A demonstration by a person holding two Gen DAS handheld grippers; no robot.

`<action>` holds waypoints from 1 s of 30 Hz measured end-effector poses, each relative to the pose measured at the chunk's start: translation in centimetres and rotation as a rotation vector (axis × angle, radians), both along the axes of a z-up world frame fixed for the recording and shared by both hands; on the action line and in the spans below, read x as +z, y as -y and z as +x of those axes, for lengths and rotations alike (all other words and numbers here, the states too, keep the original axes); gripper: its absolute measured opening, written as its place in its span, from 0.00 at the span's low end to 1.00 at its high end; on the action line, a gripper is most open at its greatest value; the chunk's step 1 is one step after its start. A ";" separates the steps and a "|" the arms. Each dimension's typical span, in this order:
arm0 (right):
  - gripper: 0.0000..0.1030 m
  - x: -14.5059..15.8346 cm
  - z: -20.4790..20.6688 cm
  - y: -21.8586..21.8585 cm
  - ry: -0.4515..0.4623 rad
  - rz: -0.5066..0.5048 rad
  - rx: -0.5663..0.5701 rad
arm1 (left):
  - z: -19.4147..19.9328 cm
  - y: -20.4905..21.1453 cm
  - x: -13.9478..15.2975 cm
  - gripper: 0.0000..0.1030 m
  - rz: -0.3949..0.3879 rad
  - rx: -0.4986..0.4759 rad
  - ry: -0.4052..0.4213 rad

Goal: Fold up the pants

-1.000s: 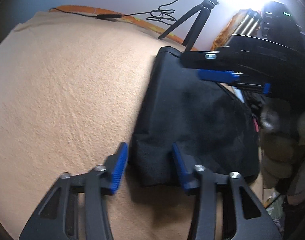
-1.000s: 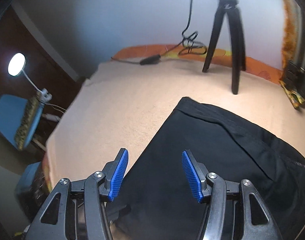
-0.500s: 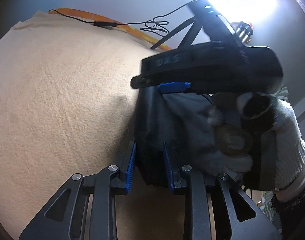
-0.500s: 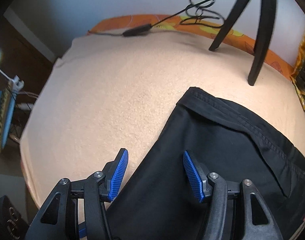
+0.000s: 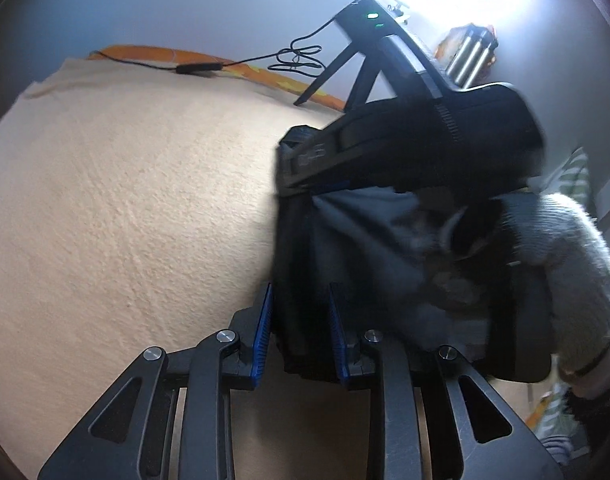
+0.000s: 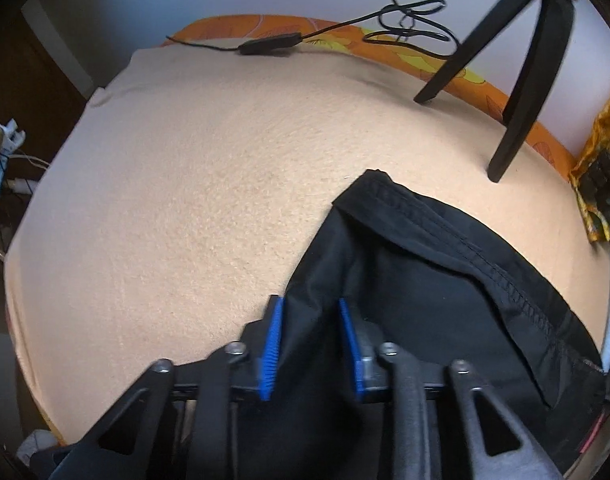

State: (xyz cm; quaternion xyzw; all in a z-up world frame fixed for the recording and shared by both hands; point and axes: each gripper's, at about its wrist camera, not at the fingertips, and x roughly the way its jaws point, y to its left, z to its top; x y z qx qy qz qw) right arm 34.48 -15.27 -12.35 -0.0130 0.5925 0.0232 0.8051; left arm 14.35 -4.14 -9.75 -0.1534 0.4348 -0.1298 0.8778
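Now both tongs pinch the black pants [image 6: 445,292] lying on the beige blanket [image 6: 185,200]. Left gripper [image 5: 299,320] is nearly closed on a bunched edge fold. Right gripper [image 6: 311,332], its jaws just closing, clamps another fold near the hem. Tripod [image 6: 517,92] stands behind.
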 end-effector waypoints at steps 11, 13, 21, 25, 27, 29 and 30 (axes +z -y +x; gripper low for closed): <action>0.02 1.9 -2.2 3.2 0.081 0.196 -0.068 | 0.7 1.1 -1.2 0.27 0.001 -0.004 -0.045; 0.01 2.3 -2.4 3.6 0.094 0.218 -0.075 | 0.2 1.7 -0.6 0.21 0.018 -0.014 -0.021; 0.01 5.1 -4.2 5.2 0.168 0.309 -0.075 | -2.4 4.4 2.9 0.11 0.125 -0.070 0.120; 0.01 7.0 -6.0 6.3 0.217 0.326 -0.064 | -4.1 6.0 4.6 0.11 0.147 -0.119 0.179; 0.01 7.9 -6.8 6.9 0.238 0.328 -0.062 | -4.2 6.7 4.9 0.11 0.150 -0.136 0.195; 0.01 8.6 -7.6 7.4 0.252 0.331 -0.063 | -4.6 7.4 5.2 0.11 0.152 -0.154 0.209; 0.01 8.7 -7.7 7.5 0.257 0.332 -0.065 | -4.7 7.7 5.3 0.11 0.151 -0.159 0.212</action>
